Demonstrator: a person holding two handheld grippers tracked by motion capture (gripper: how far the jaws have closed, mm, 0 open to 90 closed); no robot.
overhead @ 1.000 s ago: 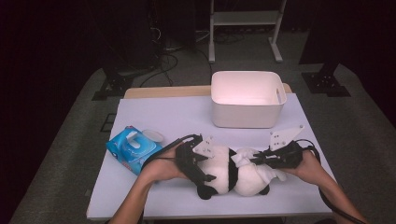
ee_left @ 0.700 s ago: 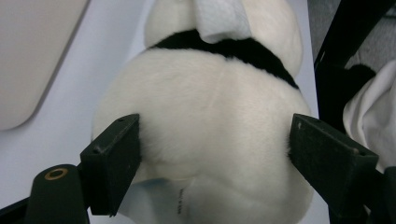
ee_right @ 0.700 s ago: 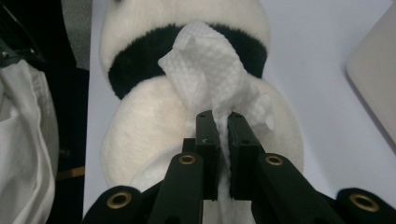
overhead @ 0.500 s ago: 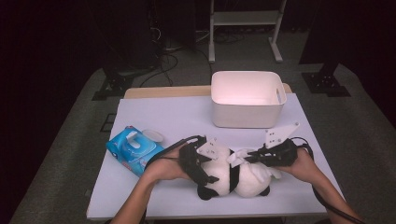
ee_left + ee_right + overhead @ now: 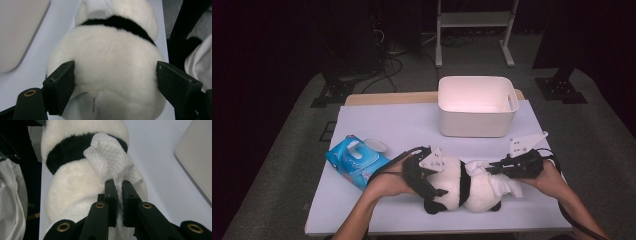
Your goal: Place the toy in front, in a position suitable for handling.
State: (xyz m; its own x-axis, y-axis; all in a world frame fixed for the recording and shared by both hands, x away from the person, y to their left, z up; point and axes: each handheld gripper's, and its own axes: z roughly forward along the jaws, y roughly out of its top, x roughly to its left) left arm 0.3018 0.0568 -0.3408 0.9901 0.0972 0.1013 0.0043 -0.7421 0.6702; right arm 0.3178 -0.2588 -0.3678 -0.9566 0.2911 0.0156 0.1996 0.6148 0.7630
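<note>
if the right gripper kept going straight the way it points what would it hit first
Probably the panda plush: the right gripper, shut on a white wipe, points along the panda's body, with the wipe draped over it.

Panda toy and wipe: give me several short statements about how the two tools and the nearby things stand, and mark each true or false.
1. The left tool grips the panda toy with its jaws on either side. True.
2. The right tool is open. False: it is shut on the white wipe.
3. The wipe lies over the panda's body. True.
4. The white bin holds the panda. False: the panda lies on the table in front of it.
5. The blue wipes pack lies at the left of the table. True.
</note>
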